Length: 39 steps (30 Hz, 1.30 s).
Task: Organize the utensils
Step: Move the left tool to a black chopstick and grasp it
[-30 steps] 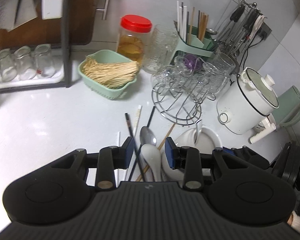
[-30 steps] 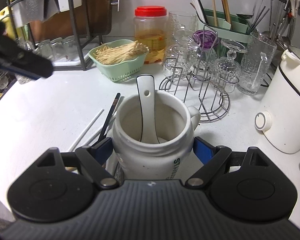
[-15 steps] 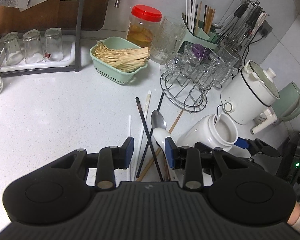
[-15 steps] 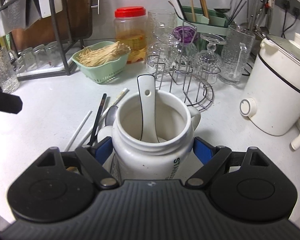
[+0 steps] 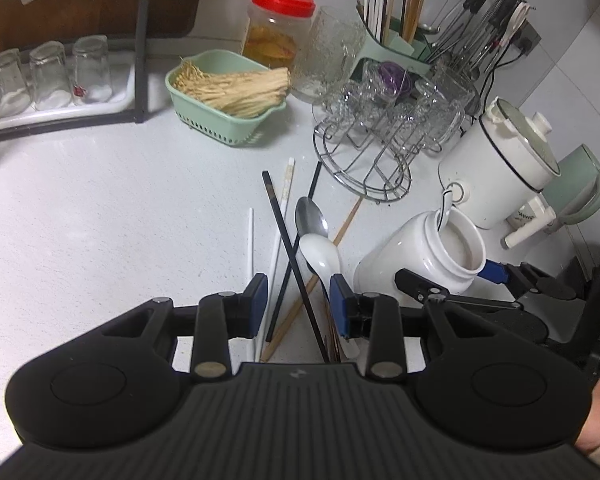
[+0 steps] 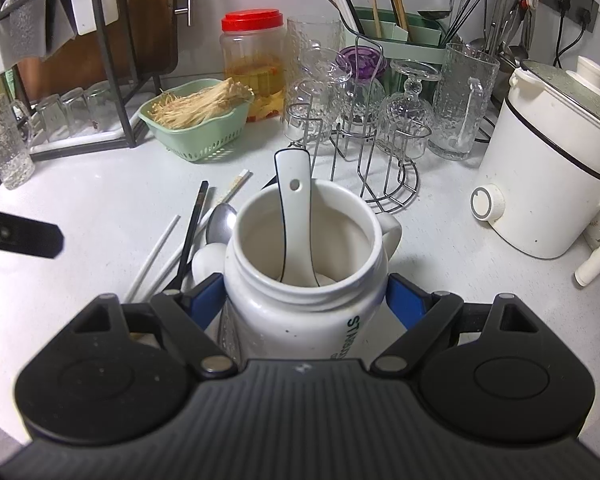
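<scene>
Left gripper (image 5: 298,304), jaws apart, I am hovering over the white spoon (image 5: 320,254), handle running lengthwise between them.

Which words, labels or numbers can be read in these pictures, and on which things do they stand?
"STARBU": green letters running down the side of the white mug; the rest of the word is hidden behind the right gripper, whose jaws clamp the mug.
Small dark print on the white jug beside the cooker: too small to read.
Red mark on one upturned glass: too blurred to read.
No other text is legible.
</scene>
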### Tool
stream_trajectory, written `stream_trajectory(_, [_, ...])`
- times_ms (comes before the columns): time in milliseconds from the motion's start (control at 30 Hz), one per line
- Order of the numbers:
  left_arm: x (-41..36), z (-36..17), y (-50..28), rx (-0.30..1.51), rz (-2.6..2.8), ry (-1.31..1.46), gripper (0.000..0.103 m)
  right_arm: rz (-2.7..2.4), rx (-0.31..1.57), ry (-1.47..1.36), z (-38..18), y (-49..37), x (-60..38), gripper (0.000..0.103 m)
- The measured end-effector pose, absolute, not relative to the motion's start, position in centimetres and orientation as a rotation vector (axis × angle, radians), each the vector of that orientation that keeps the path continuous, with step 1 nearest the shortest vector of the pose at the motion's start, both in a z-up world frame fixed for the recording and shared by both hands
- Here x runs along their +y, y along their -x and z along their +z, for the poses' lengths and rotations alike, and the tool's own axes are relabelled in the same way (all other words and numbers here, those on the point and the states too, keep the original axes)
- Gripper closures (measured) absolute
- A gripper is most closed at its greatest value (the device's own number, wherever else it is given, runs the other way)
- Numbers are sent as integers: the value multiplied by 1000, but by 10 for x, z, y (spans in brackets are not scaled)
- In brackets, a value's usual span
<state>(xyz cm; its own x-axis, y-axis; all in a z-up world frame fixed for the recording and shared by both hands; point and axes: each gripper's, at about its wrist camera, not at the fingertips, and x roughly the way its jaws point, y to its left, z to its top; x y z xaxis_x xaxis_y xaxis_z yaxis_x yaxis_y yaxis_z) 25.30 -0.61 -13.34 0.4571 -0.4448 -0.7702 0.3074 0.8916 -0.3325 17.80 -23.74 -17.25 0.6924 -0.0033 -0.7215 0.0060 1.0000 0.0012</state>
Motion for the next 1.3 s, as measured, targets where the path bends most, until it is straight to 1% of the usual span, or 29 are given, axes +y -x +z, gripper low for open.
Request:
stream_trajectory(600, [-43,-190,-331,1079,-456,180,66,21,846,17,-170,-184,-238,14])
stream_trajectory(700, [-49,-198,-342,1095,-443,176,71,21,853,18,-170,-185,-238,14])
stream_trajectory(833, [-61,-208,-353,1102,-457,120,72,24,865,19,-169,-187,-238,14])
stream_trajectory(1100, [-74,-224,-364,1126,-449,62,84,32,899,22,-167,-191,-239,14])
stream_trajectory(1300, [-79,-226,-369,1111,-442,47,85,45,910,23,-167,-190,-241,15])
